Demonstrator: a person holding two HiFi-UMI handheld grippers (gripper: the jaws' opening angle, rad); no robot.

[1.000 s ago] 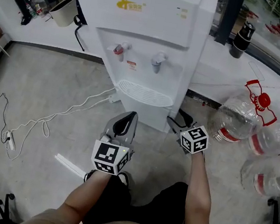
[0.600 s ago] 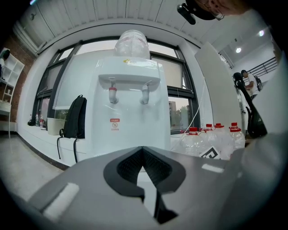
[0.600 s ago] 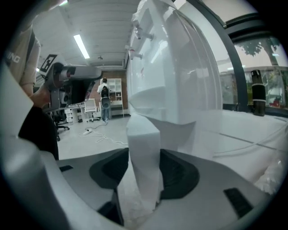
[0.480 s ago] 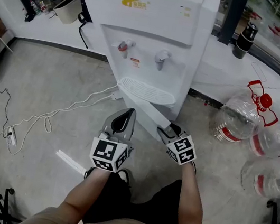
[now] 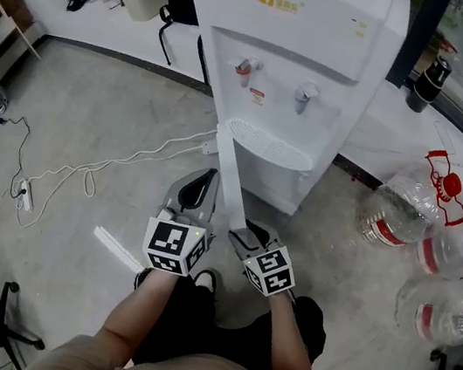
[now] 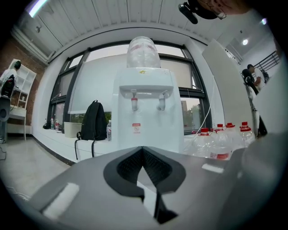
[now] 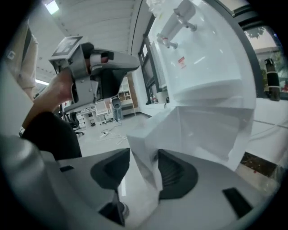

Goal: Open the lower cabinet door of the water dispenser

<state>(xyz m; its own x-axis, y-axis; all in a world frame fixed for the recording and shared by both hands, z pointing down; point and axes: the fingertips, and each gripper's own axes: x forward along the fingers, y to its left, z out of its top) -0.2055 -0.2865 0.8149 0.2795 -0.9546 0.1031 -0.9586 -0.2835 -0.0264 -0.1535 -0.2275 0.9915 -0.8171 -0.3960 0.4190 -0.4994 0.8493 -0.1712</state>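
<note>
The white water dispenser (image 5: 300, 50) stands ahead of me, two taps above its drip grille. Its lower cabinet door (image 5: 232, 171) is swung out toward me and shows edge-on as a narrow white strip. My right gripper (image 5: 245, 231) holds the door's free edge; in the right gripper view the door edge (image 7: 148, 148) fills the gap between the dark pads (image 7: 177, 173) as the jaws are closing on it. My left gripper (image 5: 204, 179) hovers just left of the door, shut and empty, pointing at the dispenser (image 6: 146, 112).
Several large water bottles (image 5: 404, 214) with red caps lie on the floor at the right. A white power cord (image 5: 128, 166) runs left to a power strip (image 5: 24, 196). A black flask (image 5: 427, 81) stands on the ledge behind. A black backpack (image 6: 93, 121) leans left of the dispenser.
My right gripper has moved left and back toward me, and the cabinet door has swung out with it from nearly closed to wide open. The left gripper shifted slightly.
</note>
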